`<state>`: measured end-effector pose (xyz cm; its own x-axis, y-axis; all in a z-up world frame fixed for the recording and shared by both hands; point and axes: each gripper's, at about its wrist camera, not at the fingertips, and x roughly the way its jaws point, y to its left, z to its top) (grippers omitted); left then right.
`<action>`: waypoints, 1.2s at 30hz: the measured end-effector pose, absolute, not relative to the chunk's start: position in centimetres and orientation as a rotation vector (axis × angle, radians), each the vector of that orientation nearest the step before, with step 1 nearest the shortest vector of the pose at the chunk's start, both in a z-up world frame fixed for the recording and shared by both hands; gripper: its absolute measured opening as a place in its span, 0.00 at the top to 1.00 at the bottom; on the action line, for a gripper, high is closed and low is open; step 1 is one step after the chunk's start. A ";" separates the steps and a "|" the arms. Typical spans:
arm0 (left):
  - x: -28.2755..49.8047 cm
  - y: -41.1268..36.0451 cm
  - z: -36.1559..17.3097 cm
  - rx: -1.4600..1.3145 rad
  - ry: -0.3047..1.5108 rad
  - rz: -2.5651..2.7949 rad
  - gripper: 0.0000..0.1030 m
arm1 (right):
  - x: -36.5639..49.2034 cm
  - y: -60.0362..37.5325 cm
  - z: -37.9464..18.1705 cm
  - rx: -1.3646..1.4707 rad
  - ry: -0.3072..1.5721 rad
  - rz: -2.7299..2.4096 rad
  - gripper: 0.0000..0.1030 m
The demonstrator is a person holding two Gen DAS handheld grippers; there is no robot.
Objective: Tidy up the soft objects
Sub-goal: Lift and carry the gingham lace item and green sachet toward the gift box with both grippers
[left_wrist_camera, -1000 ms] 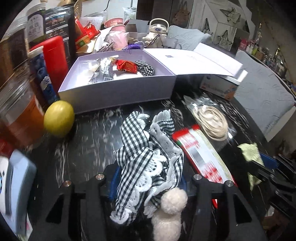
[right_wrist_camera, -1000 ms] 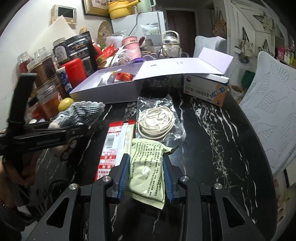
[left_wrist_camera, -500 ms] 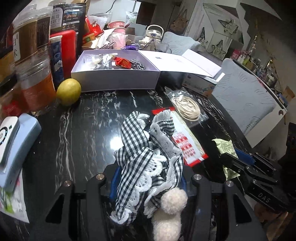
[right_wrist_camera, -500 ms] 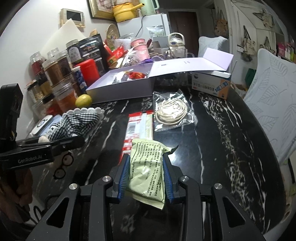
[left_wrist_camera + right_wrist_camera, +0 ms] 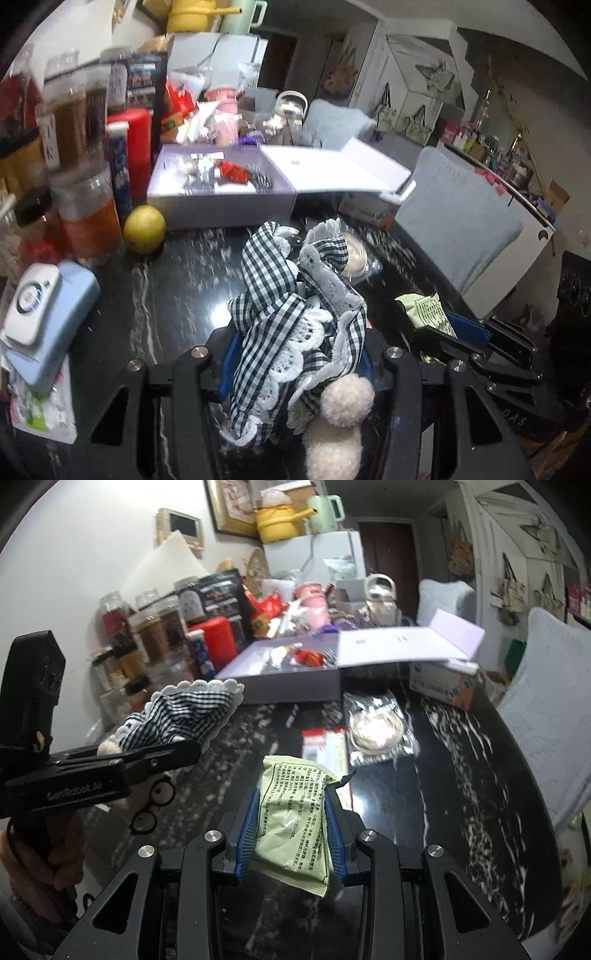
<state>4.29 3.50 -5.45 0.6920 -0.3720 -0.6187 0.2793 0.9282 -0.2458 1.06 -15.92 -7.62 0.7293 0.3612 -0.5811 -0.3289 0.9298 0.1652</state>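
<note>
My left gripper (image 5: 295, 354) is shut on a black-and-white checked cloth (image 5: 288, 306) with white lace and two cream pompoms, held above the black marble table (image 5: 173, 295). It also shows in the right wrist view (image 5: 184, 709). My right gripper (image 5: 291, 819) is shut on a pale green printed packet (image 5: 295, 812), also seen in the left wrist view (image 5: 428, 308). An open lilac box (image 5: 221, 206) with several small items inside stands at the back of the table, its lid (image 5: 332, 170) folded out to the right.
A yellow fruit (image 5: 144, 229), jars and a red canister (image 5: 136, 147) line the left. A bagged coil of cord (image 5: 373, 731), a red-and-white packet (image 5: 321, 746) and a white-blue carton (image 5: 443, 683) lie on the table. A pale blue device (image 5: 48, 317) sits front left. Padded chairs stand right.
Both grippers have pulled back and risen from the table, still holding the cloth and the packet. The lilac box now looks farther away.
</note>
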 end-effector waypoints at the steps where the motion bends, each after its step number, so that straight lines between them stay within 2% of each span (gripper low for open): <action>1: 4.3 3.6 -4.8 -0.129 0.704 -0.355 0.52 | 1.0 -15.8 -7.1 0.044 0.637 0.388 0.67; 12: 6.1 4.2 0.4 -0.095 0.574 -0.320 0.52 | 4.3 -15.5 -2.5 0.030 0.551 0.450 0.67; 22: 11.0 4.7 4.0 -0.087 0.481 -0.304 0.52 | 9.4 -14.8 1.9 0.000 0.463 0.491 0.67; 36: 20.9 5.7 4.9 -0.088 0.459 -0.247 0.52 | 18.6 -12.5 5.2 -0.054 0.411 0.531 0.67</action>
<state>20.91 5.67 4.93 0.8671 -0.2558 -0.4274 0.2162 0.9663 -0.1396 18.58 -12.55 5.22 0.7830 0.4813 -0.3942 -0.5027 0.8627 0.0547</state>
